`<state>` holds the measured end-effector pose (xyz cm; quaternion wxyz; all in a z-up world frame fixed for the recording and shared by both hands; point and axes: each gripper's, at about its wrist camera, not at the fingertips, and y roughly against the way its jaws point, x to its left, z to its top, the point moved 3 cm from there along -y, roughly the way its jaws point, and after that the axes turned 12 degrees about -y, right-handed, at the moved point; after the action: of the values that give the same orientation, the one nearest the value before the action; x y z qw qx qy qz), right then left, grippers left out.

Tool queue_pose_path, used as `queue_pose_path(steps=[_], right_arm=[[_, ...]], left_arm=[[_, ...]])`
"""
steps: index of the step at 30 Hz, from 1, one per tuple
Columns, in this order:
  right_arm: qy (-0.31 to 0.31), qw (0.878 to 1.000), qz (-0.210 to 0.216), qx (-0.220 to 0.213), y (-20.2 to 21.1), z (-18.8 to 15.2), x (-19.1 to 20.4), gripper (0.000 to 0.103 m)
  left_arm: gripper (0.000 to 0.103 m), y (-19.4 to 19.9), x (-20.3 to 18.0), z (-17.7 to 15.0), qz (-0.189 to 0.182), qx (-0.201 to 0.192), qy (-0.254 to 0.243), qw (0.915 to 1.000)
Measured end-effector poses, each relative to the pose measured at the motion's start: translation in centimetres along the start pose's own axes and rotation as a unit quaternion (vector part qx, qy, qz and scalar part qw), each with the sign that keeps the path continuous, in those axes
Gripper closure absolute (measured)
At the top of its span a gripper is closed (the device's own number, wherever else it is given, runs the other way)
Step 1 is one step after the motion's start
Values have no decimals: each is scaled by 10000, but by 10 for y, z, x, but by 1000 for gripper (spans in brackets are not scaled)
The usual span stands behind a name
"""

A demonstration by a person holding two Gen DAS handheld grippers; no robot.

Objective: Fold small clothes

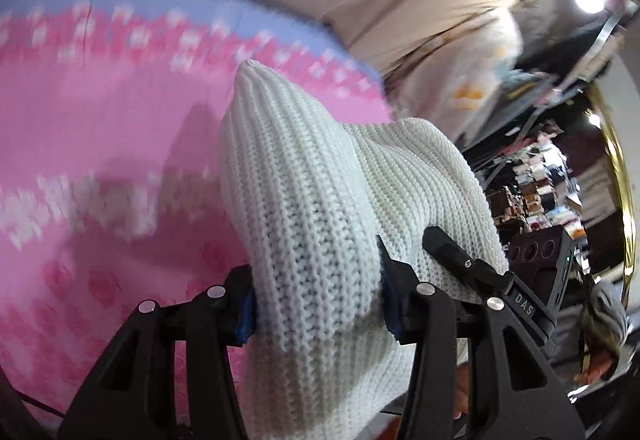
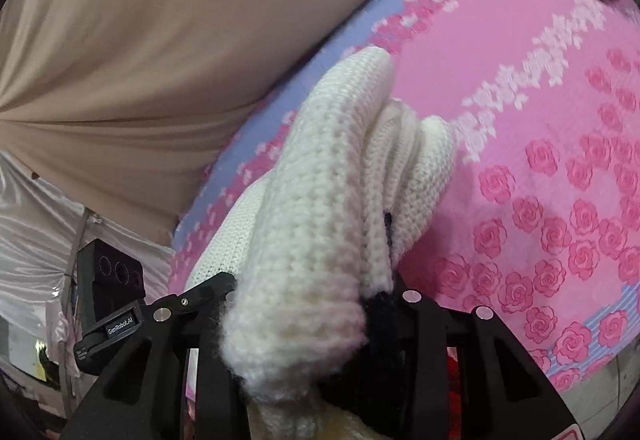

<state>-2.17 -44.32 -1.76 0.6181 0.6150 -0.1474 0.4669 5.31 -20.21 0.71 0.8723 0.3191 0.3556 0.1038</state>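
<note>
A white ribbed knit garment (image 1: 304, 199) is bunched up and lifted above a pink rose-patterned blanket (image 1: 100, 119). My left gripper (image 1: 318, 300) is shut on a thick fold of it, with the blue pads pressed into the knit on both sides. In the right wrist view the same white knit garment (image 2: 320, 199) stands up in folds, with a bit of dark trim near the jaws. My right gripper (image 2: 304, 304) is shut on it, above the pink blanket (image 2: 540, 159). The garment hides the fingertips of both grippers.
The blanket has a lilac border (image 2: 280, 91) and lies on beige sheeting (image 2: 140, 39). The other gripper's camera block (image 1: 536, 252) shows at the right of the left view. Cluttered shelves (image 1: 540, 175) and a gold rail (image 1: 624, 179) stand beyond the bed.
</note>
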Motion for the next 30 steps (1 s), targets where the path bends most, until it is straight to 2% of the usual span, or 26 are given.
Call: queue_pose_path(steps=[4, 8, 10, 11, 13, 14, 15, 17, 19, 20, 22, 24, 27, 28, 30], right_arm=[[753, 9941, 601, -493, 56, 1, 81, 66], [1605, 9759, 1143, -942, 89, -9, 167, 65], [1826, 9673, 1425, -1034, 92, -14, 204, 63], [1941, 9635, 1517, -1050, 87, -17, 220, 61], [2069, 9611, 1505, -1037, 67, -21, 239, 56], [2068, 9628, 1463, -946, 47, -21, 244, 53], [2009, 9660, 1444, -755, 17, -20, 243, 51], [1985, 9704, 1331, -358, -41, -21, 230, 40], [1883, 9798, 651, -149, -104, -26, 195, 35], [1647, 9862, 147, 120, -139, -31, 165, 35], [1062, 9918, -407, 578, -169, -47, 114, 44], [557, 9951, -346, 745, -165, -67, 79, 44], [478, 9945, -497, 782, -155, -87, 61, 42], [499, 9935, -531, 876, -158, -91, 61, 38], [605, 9915, -620, 974, -169, -92, 68, 37]], left_arm=[[56, 97, -38, 30, 189, -829, -882, 9925], [55, 176, -46, 50, 508, -1527, -1317, 9781], [53, 201, -37, 54, 767, -1743, -1462, 9708], [51, 209, -23, 57, 1024, -1793, -1493, 9670], [47, 201, 8, 62, 1322, -1697, -1298, 9679], [41, 196, 38, 56, 1519, -1622, -1087, 9689], [33, 189, 70, 47, 1762, -1541, -792, 9690], [26, 162, 140, 19, 2228, -1227, -53, 9671], [29, 143, 197, -21, 2755, -760, 618, 9563], [34, 137, 222, -48, 2936, -466, 979, 9498], [33, 141, 242, -83, 2811, -410, 1465, 9475], [29, 146, 245, -100, 2701, -587, 1724, 9455], [20, 139, 249, -98, 2608, -599, 1805, 9465], [19, 135, 250, -93, 2604, -535, 1790, 9473], [19, 115, 256, -82, 2570, -392, 1776, 9492]])
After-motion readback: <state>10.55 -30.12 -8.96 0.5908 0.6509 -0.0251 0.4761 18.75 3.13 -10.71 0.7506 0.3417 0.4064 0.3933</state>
